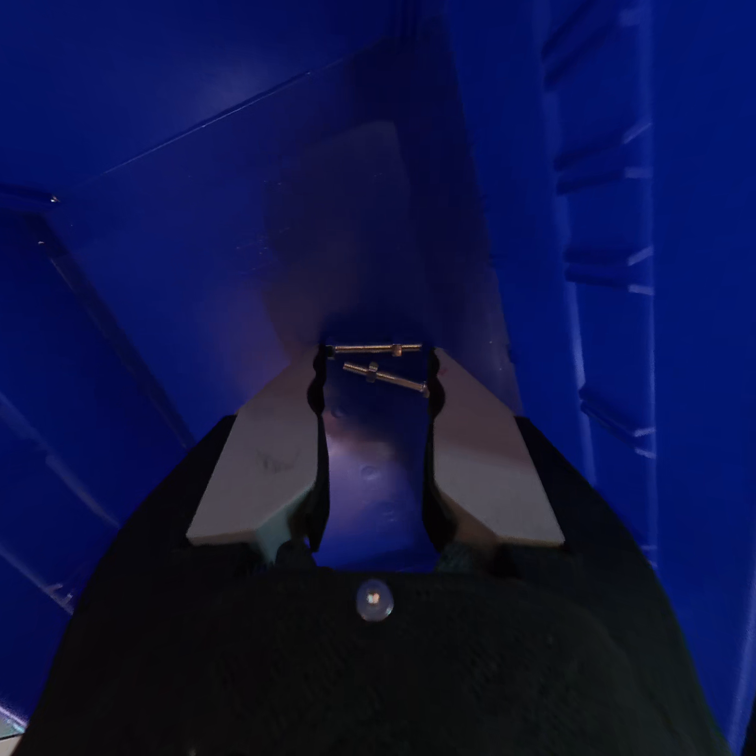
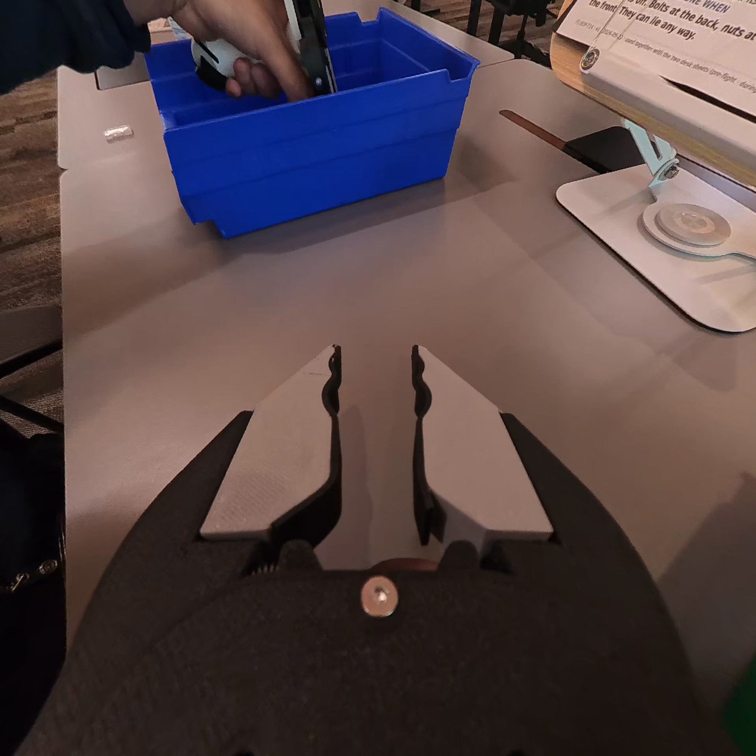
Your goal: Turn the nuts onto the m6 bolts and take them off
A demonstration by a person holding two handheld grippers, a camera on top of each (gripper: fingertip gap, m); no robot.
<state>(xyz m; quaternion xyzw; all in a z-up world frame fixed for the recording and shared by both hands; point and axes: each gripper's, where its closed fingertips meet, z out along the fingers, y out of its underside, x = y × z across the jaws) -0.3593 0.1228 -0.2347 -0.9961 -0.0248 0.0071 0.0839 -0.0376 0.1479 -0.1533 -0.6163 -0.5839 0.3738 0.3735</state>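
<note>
Left claw (image 1: 374, 360) hung released inside the blue bin (image 1: 204, 245), its tips just short of two bolts (image 1: 384, 376) on the bin floor, each slim, brassy, with a nut (image 1: 396, 349) threaded partway. A clean pick would likely straddle one shank only. Right claw (image 2: 375, 360) waited released over the table (image 2: 409, 286), well short of the bin, grasping nothing.

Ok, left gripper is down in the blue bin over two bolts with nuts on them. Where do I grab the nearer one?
Probably the bare shank of the nearer bolt, between its nut and the head at lower right. It lies flat and slanted on the bin floor, so come straight down and turn the open left gripper until its fingers close across the shank, clear of the farther bolt.
</note>
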